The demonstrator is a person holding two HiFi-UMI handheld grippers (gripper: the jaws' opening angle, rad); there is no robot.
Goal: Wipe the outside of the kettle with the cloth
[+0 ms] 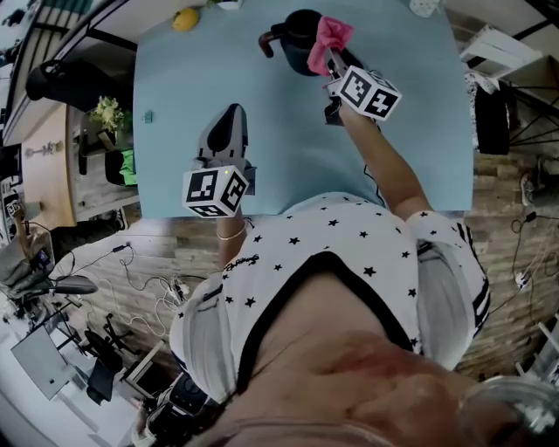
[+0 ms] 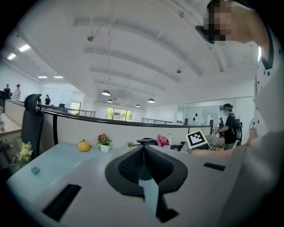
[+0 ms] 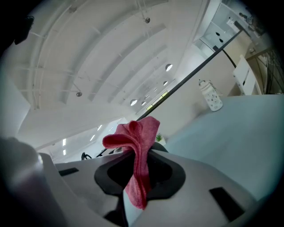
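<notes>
The right gripper view shows the right gripper clamped on the pink cloth, whose bunched end stands above the jaws. The head view adds that the cloth sits at the right side of the black kettle, on the blue table. The left gripper, its jaws pressed together on nothing, rests well short of the kettle, to its left. Further left of the kettle lies a yellow fruit. Only the left gripper view shows the potted flower beside the fruit. A white bottle stands to the kettle's right.
</notes>
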